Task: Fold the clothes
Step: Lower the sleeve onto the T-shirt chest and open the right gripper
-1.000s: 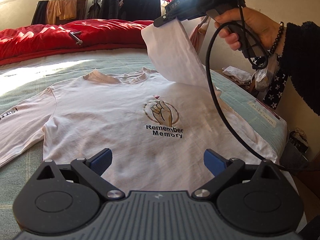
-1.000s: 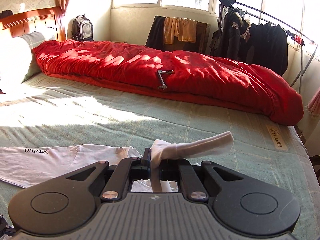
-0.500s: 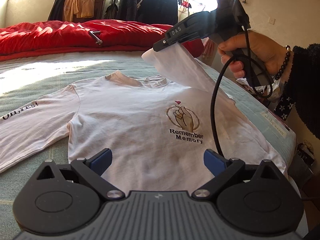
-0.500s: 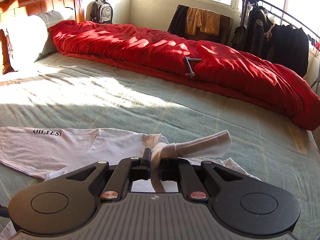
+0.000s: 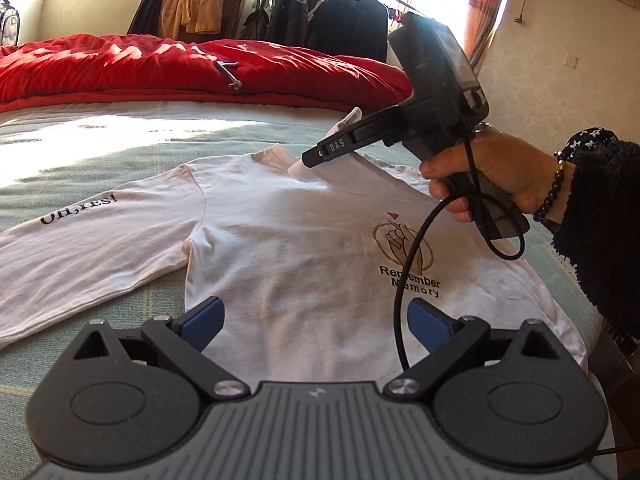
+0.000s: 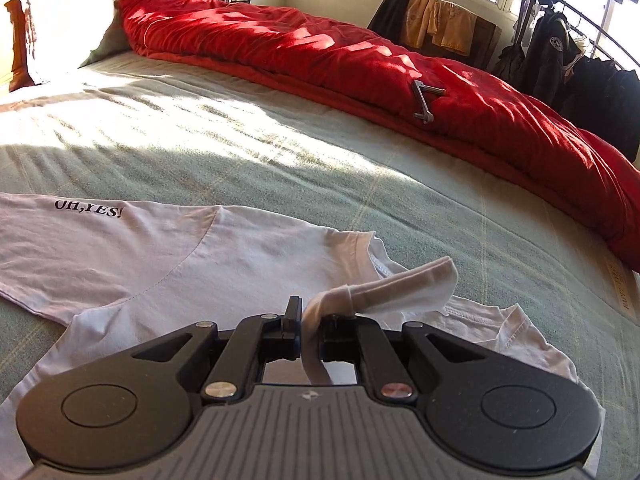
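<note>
A white long-sleeved T-shirt (image 5: 288,248) lies face up on the green bedspread, with a hand print and "Remember Memory" on its chest. Its left sleeve (image 5: 80,240), printed "OH,YES!", stretches out flat to the left. My right gripper (image 6: 310,326) is shut on the cuff of the right sleeve (image 6: 404,286) and holds it folded over, low above the collar (image 5: 280,150). In the left wrist view that gripper (image 5: 316,158) is held by a hand in a black sleeve. My left gripper (image 5: 316,320) hovers open over the shirt's hem, with nothing between its blue pads.
A red duvet (image 6: 360,60) lies bunched along the far side of the bed, with a small metal tool (image 6: 424,100) on it. A pillow (image 6: 64,20) sits at the headboard. Dark clothes (image 5: 320,20) hang on a rack by the window. The bed's edge (image 5: 576,280) runs at the right.
The right gripper has come down and across with the sleeve cuff, from high above the shirt to just over the collar. The left gripper has drifted right along the hem.
</note>
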A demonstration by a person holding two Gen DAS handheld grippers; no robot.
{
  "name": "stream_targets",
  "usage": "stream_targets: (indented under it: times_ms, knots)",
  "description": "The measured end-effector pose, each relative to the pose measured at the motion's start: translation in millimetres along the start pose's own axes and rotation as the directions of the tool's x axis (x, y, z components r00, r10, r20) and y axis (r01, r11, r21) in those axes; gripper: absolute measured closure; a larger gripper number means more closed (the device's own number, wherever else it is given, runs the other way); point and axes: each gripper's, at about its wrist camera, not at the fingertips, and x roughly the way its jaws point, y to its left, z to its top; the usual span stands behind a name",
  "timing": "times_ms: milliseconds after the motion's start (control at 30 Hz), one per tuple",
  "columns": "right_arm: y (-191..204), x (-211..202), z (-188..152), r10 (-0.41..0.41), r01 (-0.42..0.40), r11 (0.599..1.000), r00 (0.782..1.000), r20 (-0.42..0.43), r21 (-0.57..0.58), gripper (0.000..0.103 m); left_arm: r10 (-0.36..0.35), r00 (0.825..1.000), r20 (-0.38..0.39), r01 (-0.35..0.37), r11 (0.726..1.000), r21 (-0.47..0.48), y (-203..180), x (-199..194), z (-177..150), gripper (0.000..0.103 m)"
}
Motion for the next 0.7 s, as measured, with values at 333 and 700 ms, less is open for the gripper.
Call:
stream_targets:
  times_ms: [333,700]
  knots:
    - [33,24,-10,-0.009,0.008,1.000,1.000,-0.028,-0.030,0.058,-0.004,0.999,0.039,0.004,1.000,-0.003,1,-15,5,0.006]
    - [52,23,-18,0.025,-0.025,0.998,1.000,-0.010,-0.059,0.036,-0.038,0.997,0.066,0.038,0.999,0.010,-4,-22,8,0.005]
